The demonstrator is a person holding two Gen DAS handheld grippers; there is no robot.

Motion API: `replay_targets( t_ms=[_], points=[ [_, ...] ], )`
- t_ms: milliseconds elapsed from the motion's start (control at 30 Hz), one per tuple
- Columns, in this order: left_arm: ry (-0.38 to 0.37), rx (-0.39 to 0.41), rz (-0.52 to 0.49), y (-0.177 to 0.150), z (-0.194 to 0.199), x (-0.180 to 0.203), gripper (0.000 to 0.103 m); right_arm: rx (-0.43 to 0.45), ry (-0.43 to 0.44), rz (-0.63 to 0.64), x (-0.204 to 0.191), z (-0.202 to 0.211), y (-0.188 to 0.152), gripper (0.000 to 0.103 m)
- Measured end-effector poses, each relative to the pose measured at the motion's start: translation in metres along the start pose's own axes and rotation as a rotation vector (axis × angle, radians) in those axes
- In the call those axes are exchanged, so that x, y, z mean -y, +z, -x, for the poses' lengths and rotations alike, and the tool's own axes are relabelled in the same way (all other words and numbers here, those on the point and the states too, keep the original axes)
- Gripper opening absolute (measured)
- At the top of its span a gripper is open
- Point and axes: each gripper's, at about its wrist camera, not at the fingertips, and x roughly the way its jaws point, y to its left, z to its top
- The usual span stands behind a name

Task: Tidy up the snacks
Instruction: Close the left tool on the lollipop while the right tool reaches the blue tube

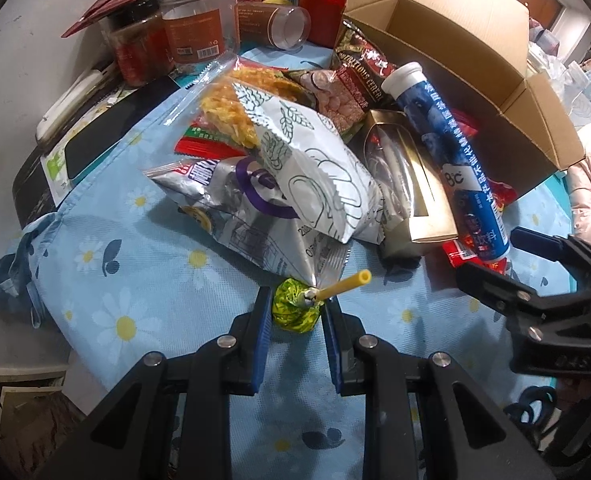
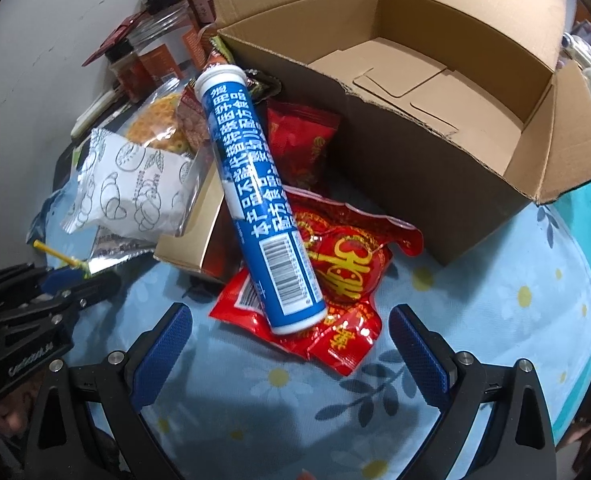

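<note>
A lollipop (image 1: 290,312) in a green wrapper with a yellow stick lies on the daisy-print cloth (image 1: 135,264), and my left gripper (image 1: 297,302) is shut on it. In the right wrist view that left gripper (image 2: 61,276) sits at the left edge with the yellow stick (image 2: 51,252) poking out. My right gripper (image 2: 290,314) is open. Its blue pads (image 2: 167,336) flank the bottom end of a blue and white tube (image 2: 255,192) that rests on a red packet (image 2: 347,264). The right gripper (image 1: 499,258) also shows at the right in the left wrist view, below the tube (image 1: 455,152).
An open, empty cardboard box (image 2: 415,168) stands behind the tube. A heap of snack bags, a white one (image 1: 315,168), a silver one (image 1: 223,200) and a gold carton (image 1: 427,200), lies mid-table. Plastic jars (image 1: 199,20) line the back left.
</note>
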Motion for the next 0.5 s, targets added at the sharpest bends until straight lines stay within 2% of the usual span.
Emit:
replay_targets(
  t_ms=[133, 300, 400, 500],
  points=[
    [-0.012, -0.002, 0.01, 0.0, 0.007, 0.001, 0.024, 0.014, 0.009, -0.026, -0.001, -0.005, 0.007, 0.101],
    [-0.012, -0.002, 0.009, -0.003, 0.011, 0.002, 0.024, 0.016, -0.02, -0.048, 0.0, -0.013, 0.011, 0.1],
    [-0.011, 0.0, 0.008, -0.007, 0.015, 0.004, 0.024, 0.032, -0.026, -0.025, -0.005, -0.007, 0.013, 0.096],
    [-0.011, 0.0, 0.008, -0.005, 0.016, 0.001, 0.024, 0.064, -0.03, 0.006, -0.011, 0.003, 0.013, 0.086]
  ],
)
